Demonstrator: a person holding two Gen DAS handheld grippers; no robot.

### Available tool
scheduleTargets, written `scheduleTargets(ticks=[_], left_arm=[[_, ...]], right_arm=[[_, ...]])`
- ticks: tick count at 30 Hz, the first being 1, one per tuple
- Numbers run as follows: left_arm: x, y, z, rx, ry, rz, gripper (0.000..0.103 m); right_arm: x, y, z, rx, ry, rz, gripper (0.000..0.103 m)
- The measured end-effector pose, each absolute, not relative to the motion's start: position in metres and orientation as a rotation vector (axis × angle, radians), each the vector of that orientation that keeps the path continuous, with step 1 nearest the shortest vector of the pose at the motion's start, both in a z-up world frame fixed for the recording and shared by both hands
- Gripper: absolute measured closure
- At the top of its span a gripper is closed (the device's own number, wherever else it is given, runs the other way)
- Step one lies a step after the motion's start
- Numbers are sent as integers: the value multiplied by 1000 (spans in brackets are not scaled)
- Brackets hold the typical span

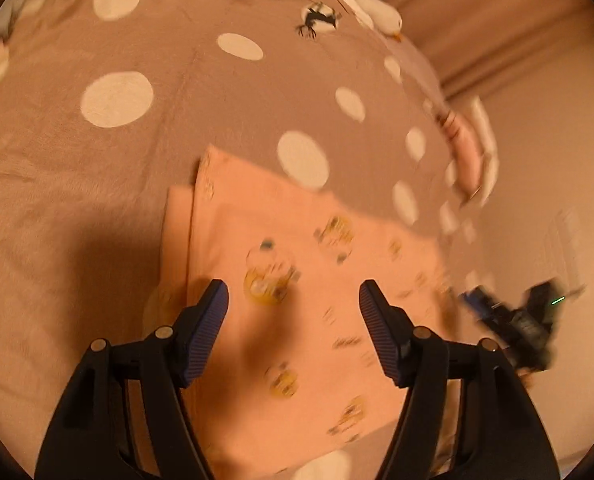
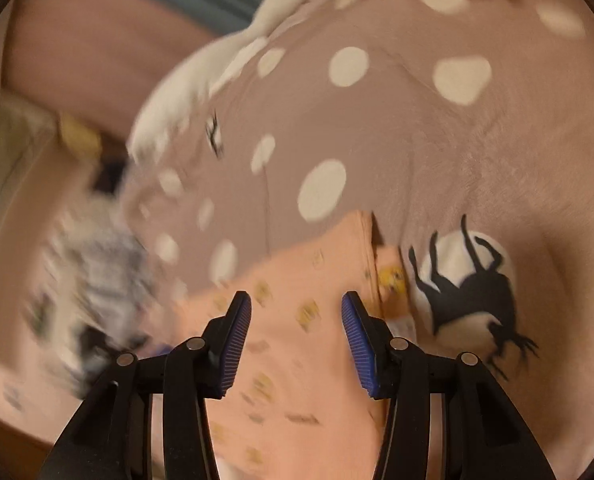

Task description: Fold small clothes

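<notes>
A small peach garment [image 1: 297, 280] with yellow cartoon prints lies folded flat on a brown blanket [image 1: 177, 120] with white dots. My left gripper [image 1: 293, 296] hovers above it, open, with nothing between its blue pads. At the right edge of the left wrist view, the other gripper [image 1: 525, 320] shows as a dark blur. In the right wrist view the same garment [image 2: 297, 340] lies below my right gripper [image 2: 297, 308], which is open and empty too. Both views are blurred by motion.
A white goose plush [image 2: 217, 68] lies at the blanket's far edge. A penguin print [image 2: 465, 292] marks the blanket beside the garment. A blurred pile of striped clothes [image 2: 97, 272] sits to the left. A pink and white item [image 1: 473, 148] hangs off the edge.
</notes>
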State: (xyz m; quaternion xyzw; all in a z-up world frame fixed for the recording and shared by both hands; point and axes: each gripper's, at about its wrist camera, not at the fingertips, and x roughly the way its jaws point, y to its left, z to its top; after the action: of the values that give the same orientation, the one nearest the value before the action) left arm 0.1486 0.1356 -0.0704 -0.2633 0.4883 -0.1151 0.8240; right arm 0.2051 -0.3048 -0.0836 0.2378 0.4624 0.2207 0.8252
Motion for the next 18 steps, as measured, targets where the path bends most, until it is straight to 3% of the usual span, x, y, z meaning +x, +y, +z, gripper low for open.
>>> scheduleTargets(ticks=[5, 10, 18], left_arm=[[124, 103, -81, -328, 1053, -201, 39], [110, 84, -102, -197, 1092, -165, 39], [84, 68, -109, -63, 1089, -117, 38]], right_arm=[[170, -270, -77, 223, 939, 439, 54], [156, -234, -78, 37, 897, 441, 64], [137, -229, -114, -65, 994, 389, 66]])
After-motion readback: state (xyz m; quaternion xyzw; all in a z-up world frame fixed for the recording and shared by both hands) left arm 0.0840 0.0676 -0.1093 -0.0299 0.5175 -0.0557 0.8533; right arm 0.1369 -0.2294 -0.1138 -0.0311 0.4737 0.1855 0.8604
